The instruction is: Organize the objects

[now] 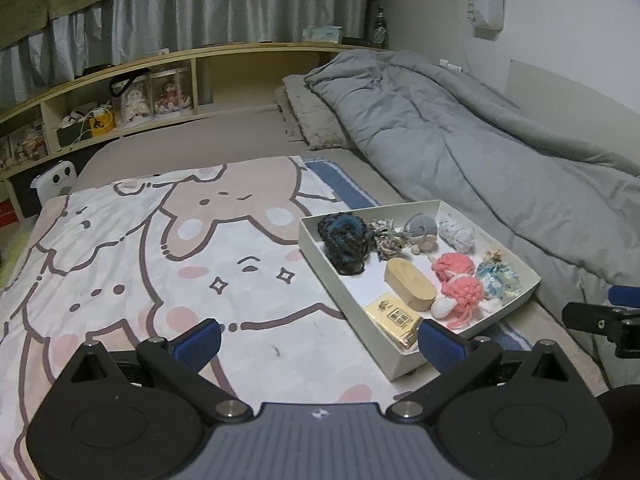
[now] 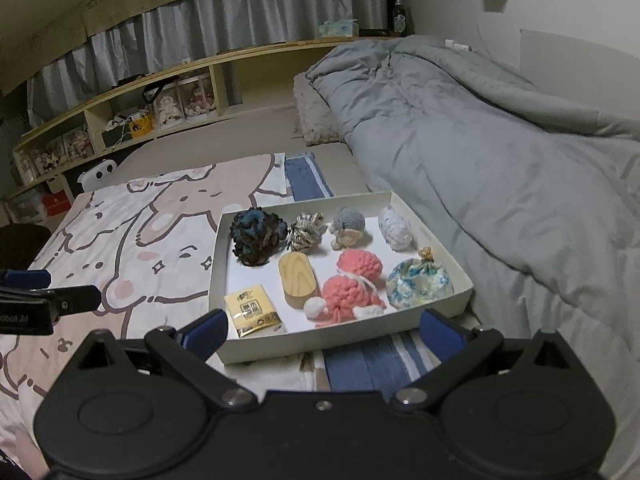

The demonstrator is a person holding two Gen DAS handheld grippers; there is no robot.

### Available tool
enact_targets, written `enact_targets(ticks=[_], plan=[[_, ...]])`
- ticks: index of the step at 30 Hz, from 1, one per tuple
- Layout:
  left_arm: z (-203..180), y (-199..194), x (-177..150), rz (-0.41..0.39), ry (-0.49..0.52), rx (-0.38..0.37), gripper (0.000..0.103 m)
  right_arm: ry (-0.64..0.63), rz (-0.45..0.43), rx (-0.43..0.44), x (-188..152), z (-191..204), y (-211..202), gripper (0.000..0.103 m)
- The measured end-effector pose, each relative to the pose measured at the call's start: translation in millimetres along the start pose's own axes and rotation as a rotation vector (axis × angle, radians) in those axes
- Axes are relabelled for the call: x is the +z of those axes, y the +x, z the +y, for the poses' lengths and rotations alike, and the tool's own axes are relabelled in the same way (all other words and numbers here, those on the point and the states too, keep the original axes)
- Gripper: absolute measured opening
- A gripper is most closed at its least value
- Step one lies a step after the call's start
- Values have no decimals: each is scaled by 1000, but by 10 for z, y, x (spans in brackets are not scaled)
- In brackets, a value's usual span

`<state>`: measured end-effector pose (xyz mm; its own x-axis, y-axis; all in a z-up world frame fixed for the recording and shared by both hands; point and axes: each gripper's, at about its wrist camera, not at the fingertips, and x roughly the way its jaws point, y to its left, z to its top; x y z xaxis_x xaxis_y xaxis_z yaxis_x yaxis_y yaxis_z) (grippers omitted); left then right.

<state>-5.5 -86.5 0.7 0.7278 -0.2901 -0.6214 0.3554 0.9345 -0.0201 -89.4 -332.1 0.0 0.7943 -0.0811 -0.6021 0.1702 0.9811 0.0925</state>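
A shallow white box (image 2: 430, 312) (image 1: 320, 252) lies on the bed. It holds a dark blue yarn ball (image 2: 256, 240) (image 1: 344, 242), a mottled yarn bundle (image 2: 306, 232), a grey crochet toy (image 2: 348, 226), a white yarn ball (image 2: 396, 226), a wooden oval case (image 2: 298, 280) (image 1: 410, 284), two pink crochet pieces (image 2: 352, 280) (image 1: 458, 280), a blue-white pouch (image 2: 418, 284) and a yellow tissue pack (image 2: 252, 310) (image 1: 396, 318). My left gripper (image 1: 320, 340) is open and empty, left of the box. My right gripper (image 2: 322, 332) is open and empty at the box's near wall.
A cartoon-print blanket (image 1: 160, 260) covers the bed's left part. A rumpled grey duvet (image 2: 500, 152) lies right of the box. A wooden shelf (image 1: 120, 92) with dolls and small items runs along the far wall.
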Motion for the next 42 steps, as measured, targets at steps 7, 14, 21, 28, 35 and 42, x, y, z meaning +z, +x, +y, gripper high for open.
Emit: enact_targets(ticks=[7, 14, 21, 28, 35, 42], plan=[[26, 33, -34, 25, 2, 6, 103, 8, 16, -19, -41, 4, 41, 103], [31, 45, -47, 33, 6, 19, 103, 13, 17, -26, -61, 18, 45, 103], [45, 43, -49, 33, 5, 26, 103, 2, 13, -32, -60, 41, 48, 103], [35, 30, -49, 30, 6, 27, 103, 2, 11, -31, -70, 49, 39, 103], [27, 16, -45, 29, 3, 29, 103, 1, 10, -32, -72, 51, 40, 103], [32, 15, -46, 30, 2, 26, 103, 2, 10, -32, -72, 54, 39, 103]])
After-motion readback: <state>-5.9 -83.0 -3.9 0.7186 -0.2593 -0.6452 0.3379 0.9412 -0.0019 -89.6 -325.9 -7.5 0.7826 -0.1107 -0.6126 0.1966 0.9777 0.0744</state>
